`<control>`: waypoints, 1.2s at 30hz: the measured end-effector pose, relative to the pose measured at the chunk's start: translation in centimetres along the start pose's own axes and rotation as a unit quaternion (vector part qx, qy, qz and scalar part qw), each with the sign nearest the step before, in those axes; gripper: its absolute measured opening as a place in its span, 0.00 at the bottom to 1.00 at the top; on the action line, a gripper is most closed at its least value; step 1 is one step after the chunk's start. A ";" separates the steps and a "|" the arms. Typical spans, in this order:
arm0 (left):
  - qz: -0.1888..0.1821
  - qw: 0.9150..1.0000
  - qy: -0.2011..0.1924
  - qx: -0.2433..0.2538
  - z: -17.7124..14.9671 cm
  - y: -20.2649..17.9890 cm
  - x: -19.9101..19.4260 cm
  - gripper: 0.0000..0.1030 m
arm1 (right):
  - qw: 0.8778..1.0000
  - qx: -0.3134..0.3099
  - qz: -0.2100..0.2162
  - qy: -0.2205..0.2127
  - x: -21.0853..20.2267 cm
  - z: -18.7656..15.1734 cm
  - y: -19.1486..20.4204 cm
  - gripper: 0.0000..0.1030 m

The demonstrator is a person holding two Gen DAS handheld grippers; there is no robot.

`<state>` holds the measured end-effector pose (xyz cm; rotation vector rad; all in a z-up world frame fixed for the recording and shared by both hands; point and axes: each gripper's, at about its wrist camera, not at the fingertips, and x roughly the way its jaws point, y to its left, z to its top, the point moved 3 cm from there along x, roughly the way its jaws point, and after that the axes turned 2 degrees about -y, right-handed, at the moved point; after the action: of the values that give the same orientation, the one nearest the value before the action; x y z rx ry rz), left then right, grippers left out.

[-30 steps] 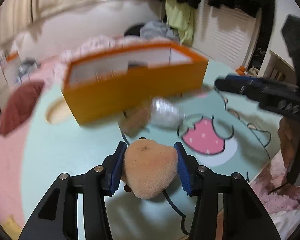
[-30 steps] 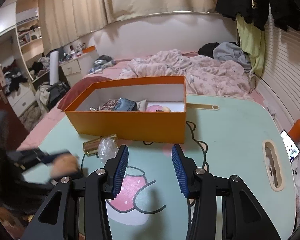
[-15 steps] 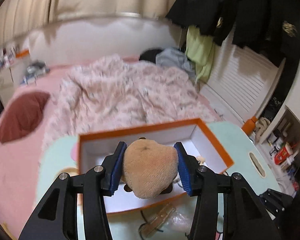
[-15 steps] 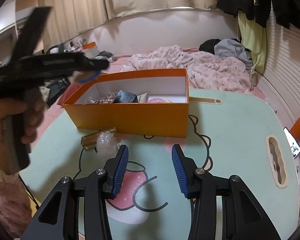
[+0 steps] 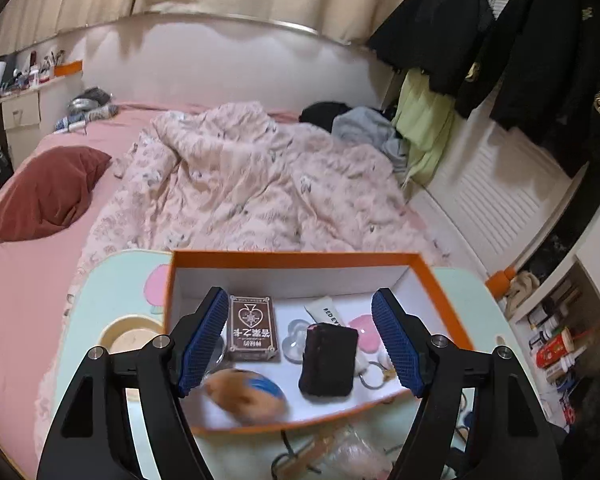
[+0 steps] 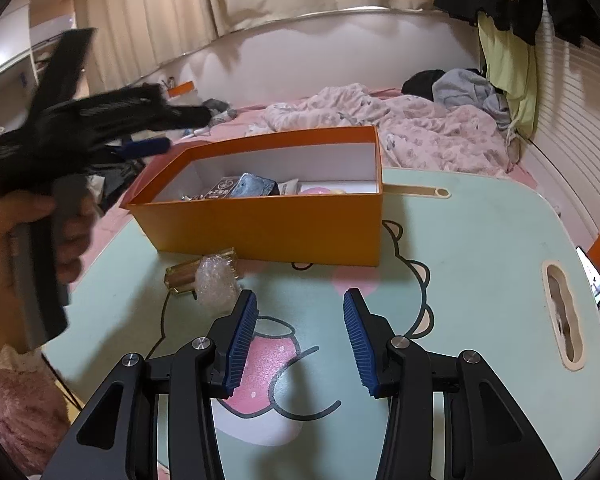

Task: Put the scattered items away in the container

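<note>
A mint-green table (image 6: 480, 248) with a cartoon print carries an orange box (image 6: 268, 228) at its far side. Just before the box's near left corner lie a gold case (image 6: 184, 276) and a crumpled plastic wrap (image 6: 214, 284), touching.

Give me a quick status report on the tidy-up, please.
Left hand-held gripper just opened over orange cardboard box; tan plush toy inside. Right hand-held gripper open, empty. Gold tube and bubble wrap remain on mint table.

Matt cardboard box (image 5: 436, 280); fuzzy plush toy (image 5: 240, 396); crinkly bubble wrap (image 6: 216, 282).
</note>
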<state>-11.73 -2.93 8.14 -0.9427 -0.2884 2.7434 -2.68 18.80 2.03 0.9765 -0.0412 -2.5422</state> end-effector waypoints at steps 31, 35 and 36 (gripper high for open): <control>0.030 0.999 0.032 0.021 -12.9 3.8 -4.8 0.79 | 0.993 -0.064 0.060 0.073 5.9 0.0 3.8 0.25; 0.018 0.999 0.030 0.034 -12.6 2.7 -4.8 0.79 | 0.996 -0.045 0.047 0.057 4.1 -0.3 1.6 0.25; 0.012 0.999 0.026 0.042 -12.5 2.3 -4.9 0.79 | 0.997 -0.042 0.037 0.053 3.7 -0.4 0.9 0.25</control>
<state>-0.50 -5.06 0.66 -0.9987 -0.1508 2.7252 -4.57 16.55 -0.45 1.0547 0.0581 -2.4007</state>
